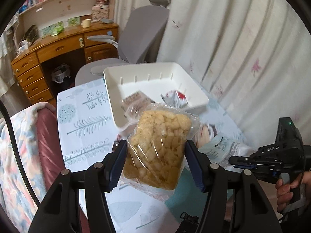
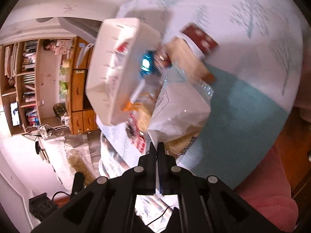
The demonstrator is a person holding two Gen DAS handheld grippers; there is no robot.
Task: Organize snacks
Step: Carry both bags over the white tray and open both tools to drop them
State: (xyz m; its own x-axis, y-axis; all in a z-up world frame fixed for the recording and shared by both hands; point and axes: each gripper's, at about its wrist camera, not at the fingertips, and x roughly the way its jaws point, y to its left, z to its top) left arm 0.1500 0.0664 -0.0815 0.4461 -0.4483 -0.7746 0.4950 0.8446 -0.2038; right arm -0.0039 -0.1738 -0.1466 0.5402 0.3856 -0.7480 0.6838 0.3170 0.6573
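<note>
Clear plastic bag of pale puffed snacks point(image 1: 158, 147) sits clamped between the two blue pads of the left gripper point(image 1: 155, 161), lifted above the table, its top end tilted toward the white bin. Left of it, patterned tablecloth point(image 1: 85, 116) with tree prints covers the table; a blanket-draped edge lies at far left. Behind the bag, white bin point(image 1: 155, 81) rests on the cloth, holding a brown-printed packet point(image 1: 136, 101) on its near left and a red-and-white packet point(image 1: 176, 98) toward its right. Far behind: wooden desk, grey office chair, curtain. Right of the held bag, a pale blue-white packet point(image 1: 225, 149) hangs from the tip of the right gripper point(image 1: 233, 160), gripped by a hand point(image 1: 289, 190) at the right edge.

Right wrist view, blurred: white bin point(image 2: 116, 68) at left centre, loose snacks scattered beside it, a red packet point(image 2: 200, 36) further off on the cloth. Right gripper point(image 2: 156, 147) has its fingers pinched together on the edge of the pale packet point(image 2: 178, 112), which hangs lifted off the teal part of the cloth.
</note>
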